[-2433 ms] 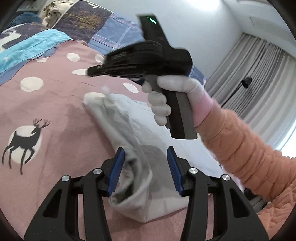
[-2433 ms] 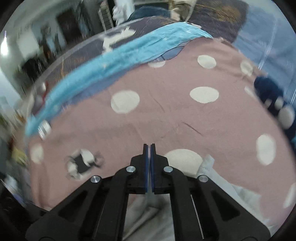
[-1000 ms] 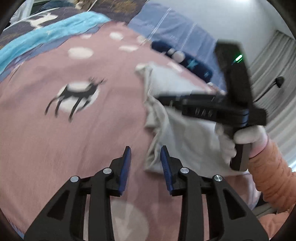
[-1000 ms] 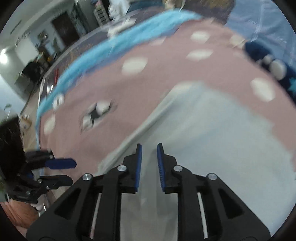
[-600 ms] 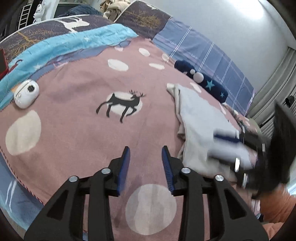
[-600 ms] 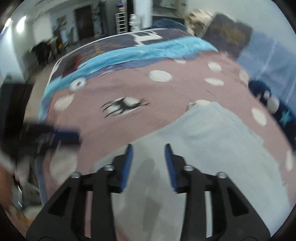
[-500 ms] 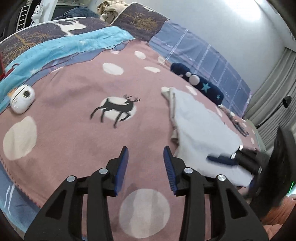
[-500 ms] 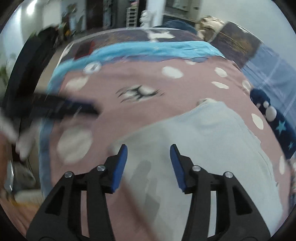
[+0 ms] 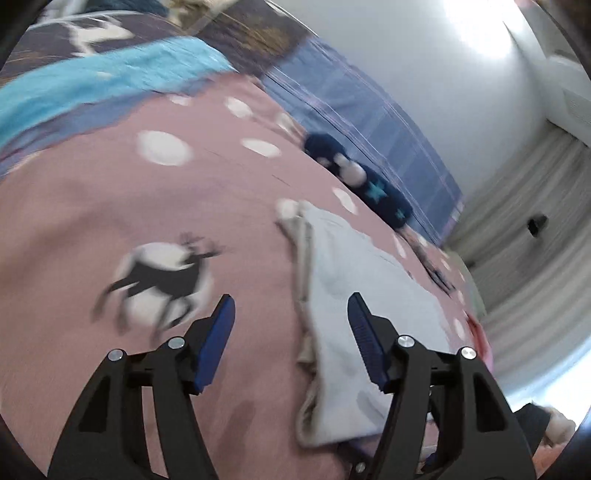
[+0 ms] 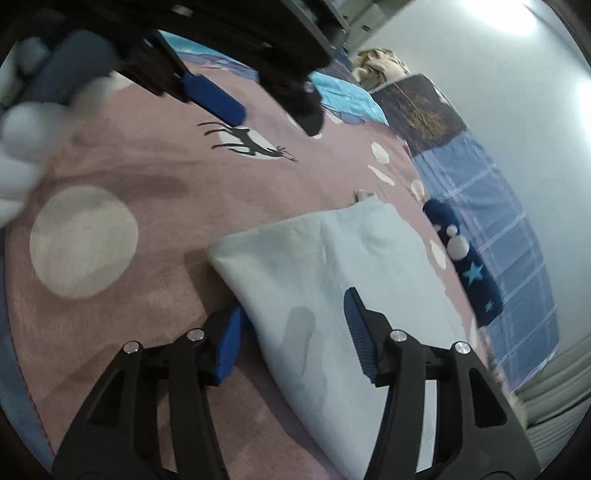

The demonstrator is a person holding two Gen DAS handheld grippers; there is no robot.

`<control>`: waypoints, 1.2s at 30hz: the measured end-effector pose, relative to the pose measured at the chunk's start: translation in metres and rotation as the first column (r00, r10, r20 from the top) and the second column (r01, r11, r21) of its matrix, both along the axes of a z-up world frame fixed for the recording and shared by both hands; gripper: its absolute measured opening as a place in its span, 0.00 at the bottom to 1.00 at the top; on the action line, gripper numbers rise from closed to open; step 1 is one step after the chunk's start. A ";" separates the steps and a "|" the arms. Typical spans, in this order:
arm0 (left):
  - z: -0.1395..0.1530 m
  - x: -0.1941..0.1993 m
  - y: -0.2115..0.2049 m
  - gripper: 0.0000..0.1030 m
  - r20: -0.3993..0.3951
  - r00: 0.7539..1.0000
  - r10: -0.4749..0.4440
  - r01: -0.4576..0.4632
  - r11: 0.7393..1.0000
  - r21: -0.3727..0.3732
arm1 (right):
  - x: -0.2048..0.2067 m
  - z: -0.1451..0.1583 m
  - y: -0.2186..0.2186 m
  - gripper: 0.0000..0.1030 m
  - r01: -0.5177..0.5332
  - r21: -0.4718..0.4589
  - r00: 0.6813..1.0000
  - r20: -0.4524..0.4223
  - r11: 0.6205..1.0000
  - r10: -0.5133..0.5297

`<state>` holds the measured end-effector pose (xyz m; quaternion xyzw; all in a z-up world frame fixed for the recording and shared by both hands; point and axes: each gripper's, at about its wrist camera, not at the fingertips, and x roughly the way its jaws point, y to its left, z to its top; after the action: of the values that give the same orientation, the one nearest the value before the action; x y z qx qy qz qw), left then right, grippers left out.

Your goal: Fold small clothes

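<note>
Both views are bright, lit from a glaring patch on the far wall (image 9: 491, 33) at upper right. Motion blur smears the left wrist view, worst on the blanket (image 9: 74, 221) and its deer print. In the right wrist view the near gloved hand (image 10: 22, 122) is blurred. Fisheye bending curves the edges; corners go black.

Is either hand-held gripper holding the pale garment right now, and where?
Neither. The left hand-held gripper and right hand-held gripper are open over the pale garment.

a home bedroom: patterned bed blanket (image 9: 92, 229), curtains (image 9: 532, 258).
</note>
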<state>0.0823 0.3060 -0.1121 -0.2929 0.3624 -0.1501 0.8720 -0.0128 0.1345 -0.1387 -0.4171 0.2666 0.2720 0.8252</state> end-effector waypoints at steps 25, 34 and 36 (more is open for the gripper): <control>0.021 0.167 -0.079 0.09 -0.101 0.971 -0.217 0.225 0.972 0.069 | 0.014 0.021 -0.013 0.05 0.013 0.186 1.000 0.015 0.982 -0.016; 0.063 0.168 -0.130 0.09 -0.072 0.961 -0.266 0.272 0.957 0.099 | 0.020 0.074 -0.095 0.03 0.133 0.467 0.991 -0.054 0.874 -0.122; 0.073 0.166 -0.144 0.09 -0.059 0.957 -0.283 0.288 0.952 0.102 | 0.025 0.081 -0.115 0.02 0.170 0.520 0.986 -0.095 0.837 -0.140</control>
<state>0.2488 0.1616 -0.0391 -0.1924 0.4275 -0.2478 0.8478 0.0117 0.0193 -0.0576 -0.1450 0.2366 0.2779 0.9197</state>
